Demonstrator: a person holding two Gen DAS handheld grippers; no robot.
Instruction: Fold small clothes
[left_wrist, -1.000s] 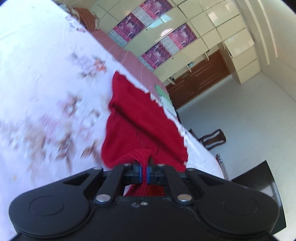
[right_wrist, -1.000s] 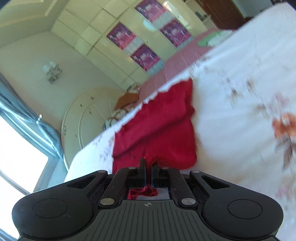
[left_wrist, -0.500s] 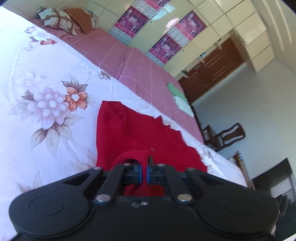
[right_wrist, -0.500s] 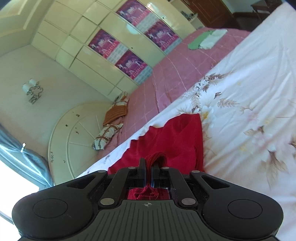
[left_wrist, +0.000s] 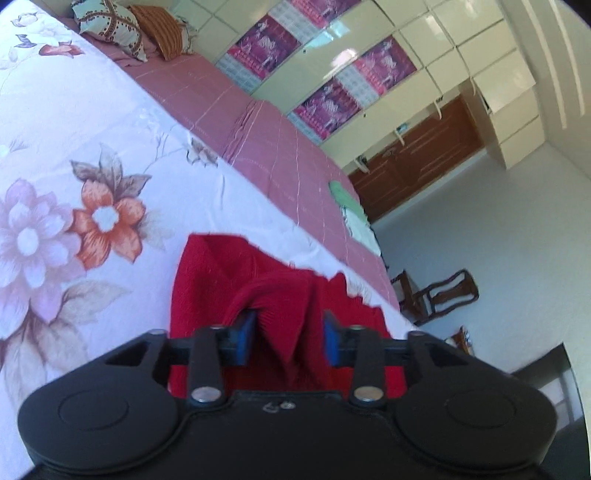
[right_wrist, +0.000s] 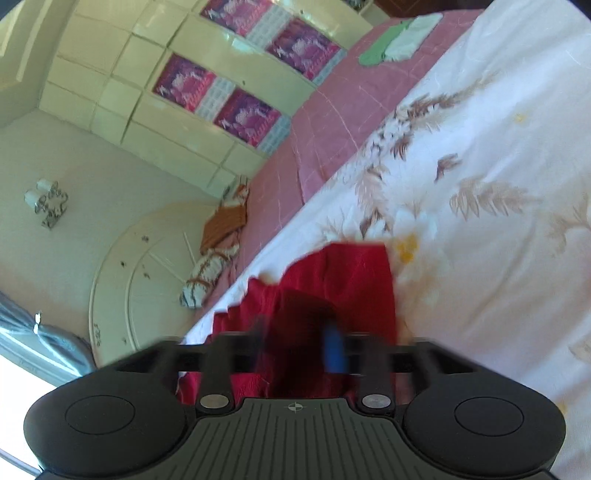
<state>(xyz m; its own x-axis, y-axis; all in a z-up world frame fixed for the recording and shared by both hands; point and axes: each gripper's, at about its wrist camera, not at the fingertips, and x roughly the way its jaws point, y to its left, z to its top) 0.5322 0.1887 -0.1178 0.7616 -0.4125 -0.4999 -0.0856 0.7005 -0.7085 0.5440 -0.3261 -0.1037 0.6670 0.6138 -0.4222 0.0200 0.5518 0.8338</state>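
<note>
Left wrist view, from left to right. The flowered bedsheet (left_wrist: 74, 192) fills the left side; its large pink and orange blooms lie beside the red knitted garment (left_wrist: 207, 280), which rests on the sheet close in front of your left gripper (left_wrist: 288, 338). The jaws of your left gripper stand spread, with blue pads (left_wrist: 245, 338) on their inner faces. A raised fold of the red garment peaks between them; it touches the left pad and stands apart from the right one. Past the garment runs the pink bedspread (left_wrist: 266, 147), with two pillows (left_wrist: 122, 29) at its far left end and a green and white cloth (left_wrist: 351, 214) lying at its right end. Farther right stand the cream wardrobe with purple posters (left_wrist: 332, 96), a brown wooden door (left_wrist: 413, 162) and a dark wooden chair (left_wrist: 443, 295) on the pale floor.

Right wrist view, from left to right. A curtain (right_wrist: 40, 343) and a wall lamp (right_wrist: 46, 201) occupy the left edge, then a round cream headboard (right_wrist: 147, 280) with pillows (right_wrist: 210, 266) against it. The red garment (right_wrist: 351, 280) lies on the flowered sheet (right_wrist: 498, 221) directly ahead of your right gripper (right_wrist: 299, 347). Its jaws are spread, though blurred by motion; a dark mound of red knit sits between them, and you cannot tell whether it touches either pad. The pink bedspread (right_wrist: 332, 122) and the green and white cloth (right_wrist: 399, 40) lie beyond, towards the upper right.
</note>
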